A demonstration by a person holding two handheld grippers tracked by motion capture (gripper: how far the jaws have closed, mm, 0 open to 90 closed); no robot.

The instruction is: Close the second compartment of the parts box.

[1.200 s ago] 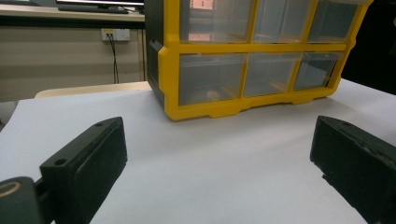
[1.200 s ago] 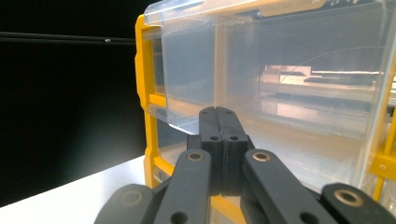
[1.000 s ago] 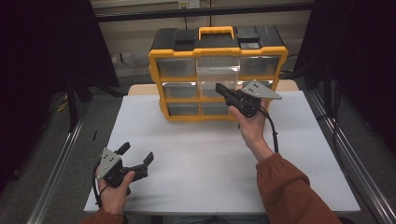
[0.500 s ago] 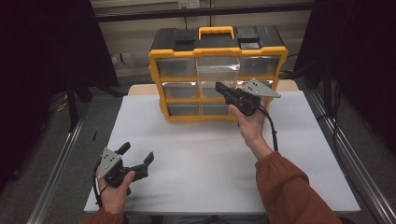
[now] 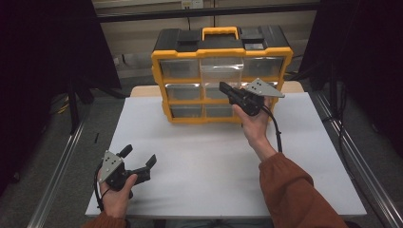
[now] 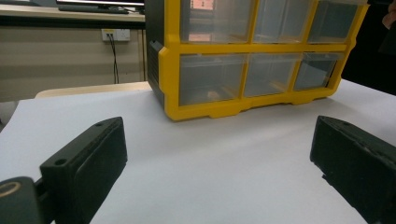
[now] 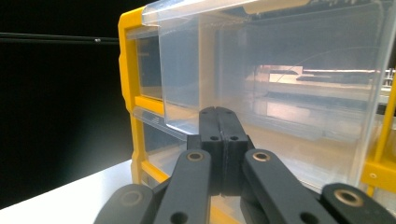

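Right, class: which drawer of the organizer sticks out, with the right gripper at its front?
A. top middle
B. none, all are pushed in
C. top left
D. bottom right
A: in the high view the top middle drawer juts out of the organizer, and the right gripper, jaws shut, sits just below its front edge.

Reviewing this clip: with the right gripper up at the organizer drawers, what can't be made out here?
- Right gripper fingers: pressed together at the middle top drawer; whether they pinch its lip is hidden by the fingers themselves in the right gripper view, too small in the high view.
- Drawer contents: blurred by clear plastic.
- Organizer top: cut off by the left gripper view's edge.
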